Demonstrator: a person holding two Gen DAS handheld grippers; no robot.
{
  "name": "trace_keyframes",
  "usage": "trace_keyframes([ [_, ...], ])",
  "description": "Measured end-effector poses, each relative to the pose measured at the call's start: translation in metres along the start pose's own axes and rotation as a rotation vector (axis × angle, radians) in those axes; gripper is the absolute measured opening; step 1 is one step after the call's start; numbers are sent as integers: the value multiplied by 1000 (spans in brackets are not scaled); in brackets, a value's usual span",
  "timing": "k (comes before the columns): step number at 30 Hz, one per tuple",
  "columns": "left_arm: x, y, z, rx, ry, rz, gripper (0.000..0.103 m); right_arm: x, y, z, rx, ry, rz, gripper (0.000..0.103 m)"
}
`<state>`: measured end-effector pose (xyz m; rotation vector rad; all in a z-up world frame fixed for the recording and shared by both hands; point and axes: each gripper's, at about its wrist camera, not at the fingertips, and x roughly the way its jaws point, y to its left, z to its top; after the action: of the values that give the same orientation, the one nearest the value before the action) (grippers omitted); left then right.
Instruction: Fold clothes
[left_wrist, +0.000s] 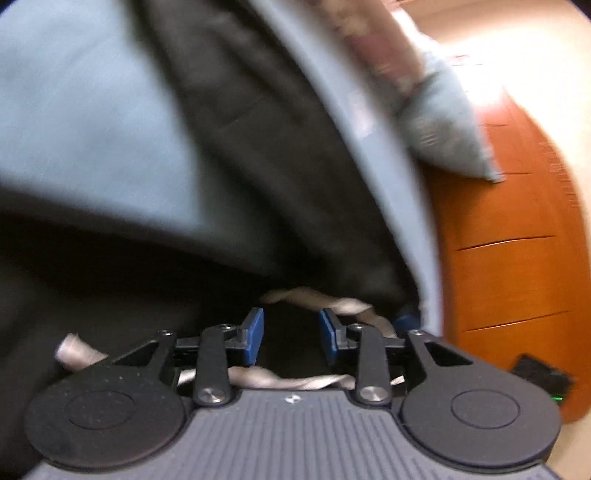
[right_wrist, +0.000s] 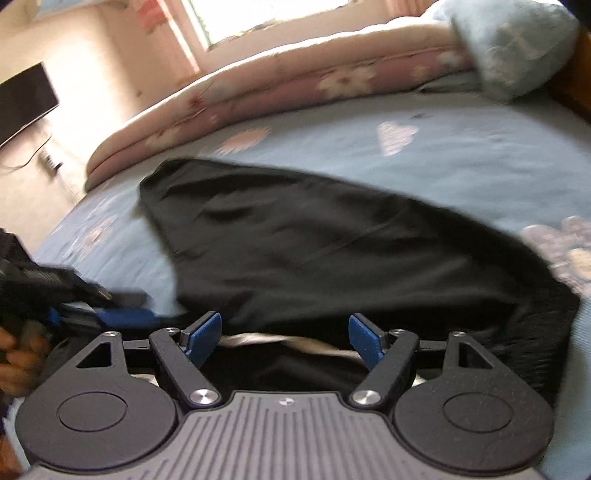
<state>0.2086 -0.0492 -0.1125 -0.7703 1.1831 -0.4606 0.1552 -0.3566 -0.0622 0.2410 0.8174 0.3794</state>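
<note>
A black garment (left_wrist: 258, 166) (right_wrist: 314, 240) lies spread on the light blue bed sheet (left_wrist: 74, 110) (right_wrist: 461, 166). Its near edge carries a white drawstring (left_wrist: 321, 301) (right_wrist: 258, 338). My left gripper (left_wrist: 291, 321) hovers low over that edge, its blue pads a little apart with only dark cloth showing below the gap. In the right wrist view the left gripper (right_wrist: 125, 317) appears at the left, held by a hand (right_wrist: 18, 354). My right gripper (right_wrist: 284, 325) stands wide open over the drawstring edge, nothing pressed between its pads.
A pink flowered quilt (right_wrist: 295, 85) is rolled along the bed's far side, with a blue-grey pillow (right_wrist: 517, 44) (left_wrist: 450, 129) at its end. Orange wooden panels (left_wrist: 509, 258) border the bed on one side. A dark screen (right_wrist: 22, 99) hangs on the far wall.
</note>
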Motion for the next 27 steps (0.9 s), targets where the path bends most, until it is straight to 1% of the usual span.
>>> trace_keyframes([
  [1, -3, 1, -5, 14, -9, 35, 32, 2, 5, -2, -7, 12, 14, 80],
  [4, -29, -5, -14, 77, -78, 72, 33, 5, 16, -9, -34, 46, 48, 80],
  [6, -54, -12, -17, 115, -135, 112, 38, 6, 23, -16, -54, 68, 78, 80],
  [10, -104, -19, -26, 204, -248, 260, 39, 14, 42, -30, -95, 136, 130, 80],
  [13, -129, -17, -38, 220, -298, 372, 40, 21, 62, -39, -127, 181, 189, 80],
  [16, -142, -9, -49, 222, -319, 470, 40, 25, 85, -46, -183, 222, 247, 80],
  [18, -147, -3, -57, 209, -330, 501, 40, 26, 99, -52, -231, 250, 276, 81],
  [23, -178, 17, -75, 184, -386, 547, 40, 28, 125, -62, -298, 286, 297, 82],
  [27, -201, 42, -83, 150, -436, 578, 40, 23, 137, -63, -309, 283, 277, 82],
])
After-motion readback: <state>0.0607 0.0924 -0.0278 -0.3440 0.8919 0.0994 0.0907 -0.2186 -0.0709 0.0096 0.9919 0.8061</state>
